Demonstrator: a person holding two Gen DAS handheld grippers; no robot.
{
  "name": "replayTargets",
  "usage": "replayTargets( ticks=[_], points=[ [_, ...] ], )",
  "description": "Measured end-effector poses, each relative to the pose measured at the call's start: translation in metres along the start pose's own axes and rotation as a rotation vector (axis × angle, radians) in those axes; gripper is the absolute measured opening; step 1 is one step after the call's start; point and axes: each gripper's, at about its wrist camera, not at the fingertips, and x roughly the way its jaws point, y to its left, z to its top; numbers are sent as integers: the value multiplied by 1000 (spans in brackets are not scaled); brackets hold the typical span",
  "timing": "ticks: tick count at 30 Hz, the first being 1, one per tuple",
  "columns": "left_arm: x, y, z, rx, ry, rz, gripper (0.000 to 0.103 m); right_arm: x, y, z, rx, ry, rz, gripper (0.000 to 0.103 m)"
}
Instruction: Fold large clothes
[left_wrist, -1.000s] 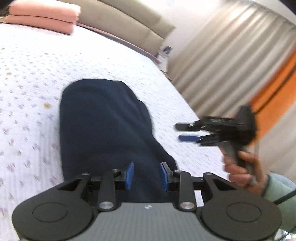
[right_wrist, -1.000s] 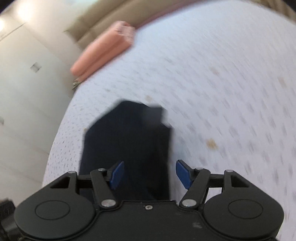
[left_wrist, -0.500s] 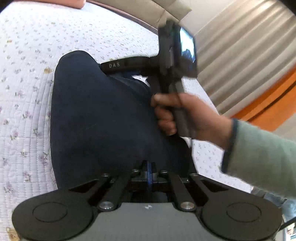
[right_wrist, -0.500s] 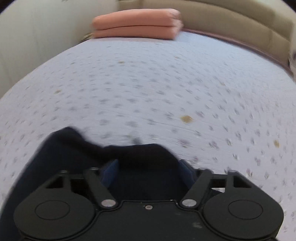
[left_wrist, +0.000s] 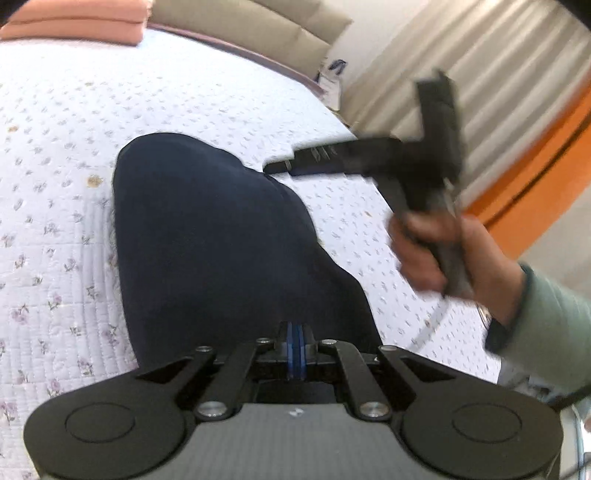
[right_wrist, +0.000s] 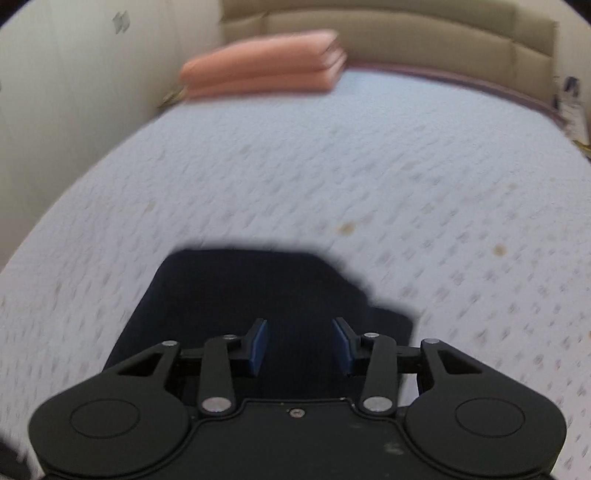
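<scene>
Right now our left gripper (left_wrist: 295, 345) has its blue pads pressed together at the near edge of the navy garment (left_wrist: 221, 236); the cloth runs right up to the pads, but we cannot tell whether any of it is pinched between them. That garment lies folded on the white floral quilt (left_wrist: 55, 147), a long dark shape reaching away from us toward the head of the bed. Off to the right in the left wrist view, our right hand (left_wrist: 443, 251) grips the handle of the right gripper (left_wrist: 280, 168), which hangs above the quilt with its fingertips just beside the garment's far right edge; motion blur softens it. From the right wrist view, the right gripper (right_wrist: 298, 345) has its jaws spread apart with nothing between them, and the navy garment (right_wrist: 258, 288) sits below and ahead of the fingers. Farther back, a stack of folded pink bedding (right_wrist: 266, 62) rests near the beige headboard (right_wrist: 406, 33), and pleated curtains (left_wrist: 498, 74) hang along the right side of the room.
</scene>
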Motion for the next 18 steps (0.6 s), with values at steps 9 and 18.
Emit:
replayTargets(
  ticks=[9, 18],
  points=[
    [8, 20, -20, -68, 11, -20, 4, 17, 17, -31, -88, 13, -266, 43],
    [-5, 30, -7, -84, -49, 37, 5, -38, 26, -88, 122, 53, -158, 43]
  ],
)
